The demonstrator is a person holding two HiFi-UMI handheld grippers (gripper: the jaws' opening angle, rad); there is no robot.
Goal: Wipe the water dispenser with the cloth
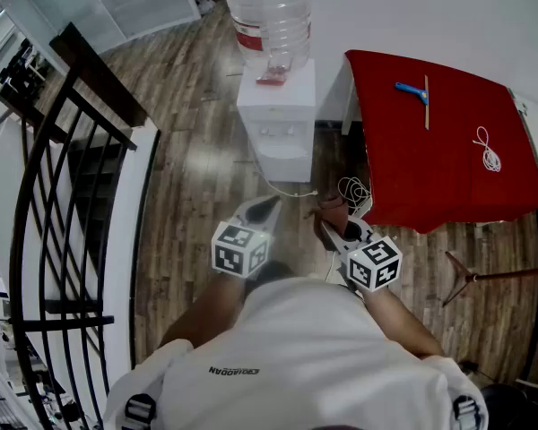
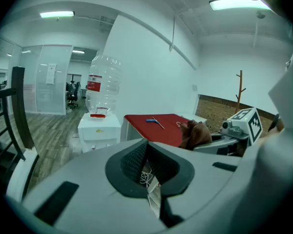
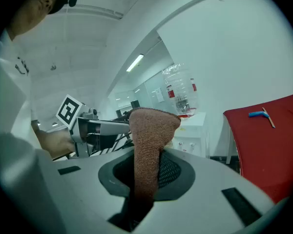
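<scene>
Right gripper [image 1: 330,224]: fingers clenched on cloth [image 3: 151,130]. Left gripper [image 1: 262,208]: fingers pressed together, empty. Water dispenser [image 1: 278,119] ahead, well apart. Next, we step closer, press cloth flat on top, wipe evenly.

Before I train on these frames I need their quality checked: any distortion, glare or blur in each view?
Head view: sharp, evenly lit, a pale sheen on the floor beside the water dispenser. Left gripper view: fisheye, dark corners, ceiling light blown out at top right. Right gripper view: fisheye; the cloth fills the middle, crisp.
</scene>
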